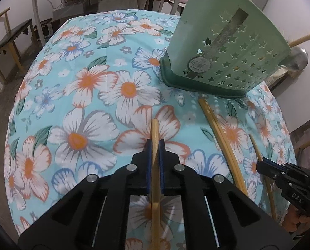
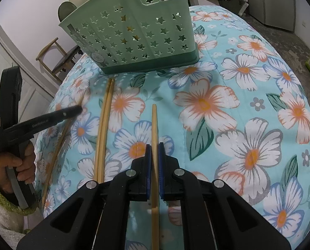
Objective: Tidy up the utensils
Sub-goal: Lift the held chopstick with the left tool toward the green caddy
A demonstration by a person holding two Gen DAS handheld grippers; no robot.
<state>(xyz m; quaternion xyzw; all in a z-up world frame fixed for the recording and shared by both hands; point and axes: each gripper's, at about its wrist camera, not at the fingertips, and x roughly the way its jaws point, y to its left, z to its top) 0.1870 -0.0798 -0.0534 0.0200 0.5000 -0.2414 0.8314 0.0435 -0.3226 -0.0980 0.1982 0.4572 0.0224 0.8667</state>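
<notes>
Four bamboo chopsticks [image 2: 154, 129] lie lengthwise on the floral cloth before an upright green star-perforated caddy [image 2: 134, 39].

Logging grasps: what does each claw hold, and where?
Each claw, left and right, clamps one chopstick along its shaft, short of the far tip.

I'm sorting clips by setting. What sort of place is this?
Probably a home dining or kitchen area: a table under a floral tablecloth, a green utensil holder with loose chopsticks beside it, and wooden chairs by the wall.
</notes>
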